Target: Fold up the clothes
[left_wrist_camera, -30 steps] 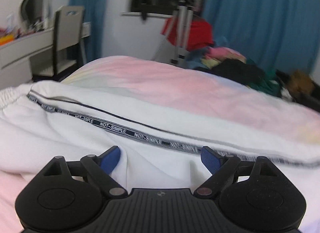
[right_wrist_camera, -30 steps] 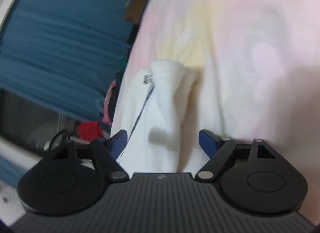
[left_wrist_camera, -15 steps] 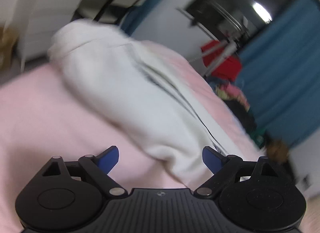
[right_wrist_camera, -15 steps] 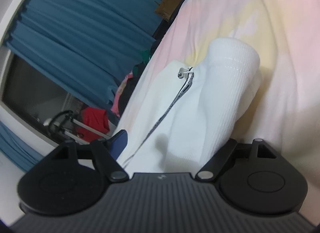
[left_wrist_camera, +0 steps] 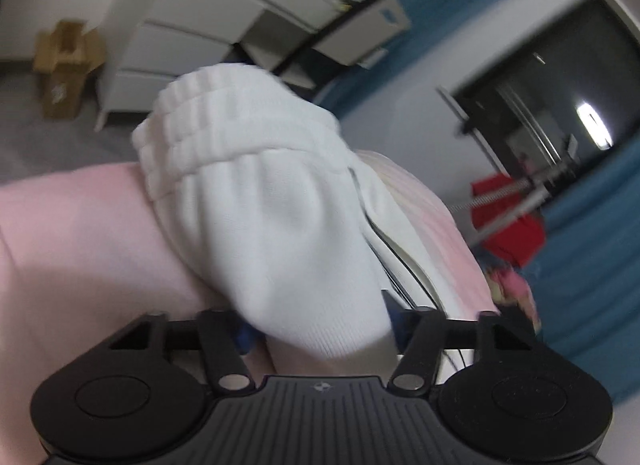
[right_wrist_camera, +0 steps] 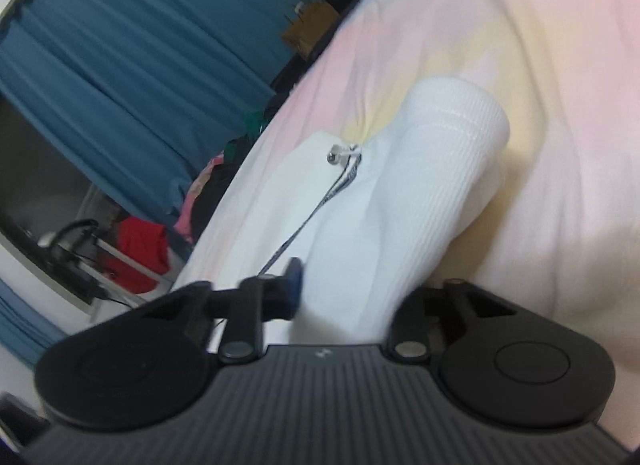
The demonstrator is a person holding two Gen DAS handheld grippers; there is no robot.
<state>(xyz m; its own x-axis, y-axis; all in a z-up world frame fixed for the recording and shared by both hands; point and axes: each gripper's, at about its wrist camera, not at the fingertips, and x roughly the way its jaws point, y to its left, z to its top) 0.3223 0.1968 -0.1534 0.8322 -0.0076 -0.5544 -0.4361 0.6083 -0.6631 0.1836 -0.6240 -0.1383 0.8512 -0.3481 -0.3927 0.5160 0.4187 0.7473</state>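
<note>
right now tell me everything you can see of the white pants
The white pants look like soft knit sweatpants with a gathered elastic waistband, a ribbed cuff and a dark side stripe. A small metal piece sits at the stripe's end. They are bunched up on the pastel pink bedsheet. The left gripper is shut on the fabric below the waistband, the right gripper near the cuff.
</note>
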